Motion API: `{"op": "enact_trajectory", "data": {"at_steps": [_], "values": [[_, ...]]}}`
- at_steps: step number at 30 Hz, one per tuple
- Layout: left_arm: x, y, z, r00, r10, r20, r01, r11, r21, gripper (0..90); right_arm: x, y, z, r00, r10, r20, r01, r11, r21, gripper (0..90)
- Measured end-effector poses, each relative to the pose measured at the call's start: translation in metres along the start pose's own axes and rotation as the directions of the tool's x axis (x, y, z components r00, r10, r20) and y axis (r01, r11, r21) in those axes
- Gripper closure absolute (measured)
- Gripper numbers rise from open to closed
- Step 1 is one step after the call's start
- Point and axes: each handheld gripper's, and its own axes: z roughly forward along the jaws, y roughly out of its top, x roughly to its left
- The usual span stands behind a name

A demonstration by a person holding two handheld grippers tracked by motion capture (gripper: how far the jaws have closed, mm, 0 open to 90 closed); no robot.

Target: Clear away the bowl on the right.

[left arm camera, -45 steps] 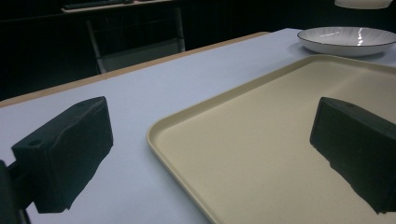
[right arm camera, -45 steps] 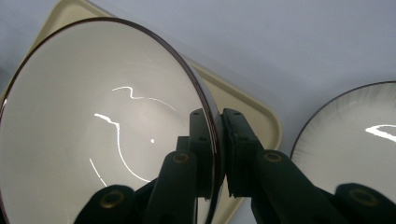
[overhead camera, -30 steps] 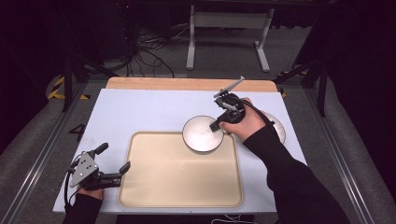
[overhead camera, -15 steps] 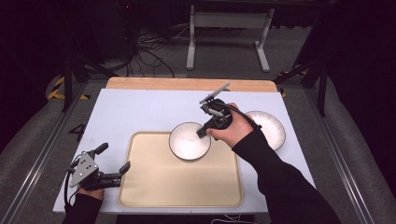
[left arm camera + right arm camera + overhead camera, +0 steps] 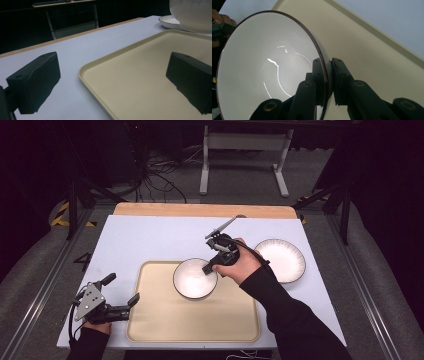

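right tool (image 5: pixel 210 268) clamped on the rim of a round white ceramic bowl with a dark edge (image 5: pixel 194 279), one jaw inside the wall and one outside, as seen in the right gripper view (image 5: pixel 328 82). bowl (image 5: pixel 267 67) carried over the far part of a shallow beige plastic tray (image 5: pixel 150 330); whether touching the tray floor or just above it, cannot tell, though the left gripper view suggests a bowl (image 5: pixel 192 13) lifted clear of the tray (image 5: pixel 135 72). round white ceramic plate with a ribbed rim (image 5: pixel 280 260) lying well to the right on the pale lavender surface (image 5: pixel 150 240), outside the tray. left tool (image 5: pixel 120 292) resting at the near left corner, jaws spread wide and empty, just beside the tray's left edge.

progress, as a judgement: bowl gathered and brought over the tray, so roughly midway. left to do: lowering and release of the bowl on the tray floor, then probably transfer of the plate, untouched so far.
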Motion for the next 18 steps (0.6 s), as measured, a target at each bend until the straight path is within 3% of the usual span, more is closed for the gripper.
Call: {"op": "enact_trajectory", "data": {"at_steps": [18], "values": [[0.000,0.000,0.000,1.0000,-0.001,0.001,0.001,1.0000,-0.004,0.2,-0.006,-0.008,0.031,0.9997,0.021,-0.013,-0.021,0.999,0.032,81.8]]}}
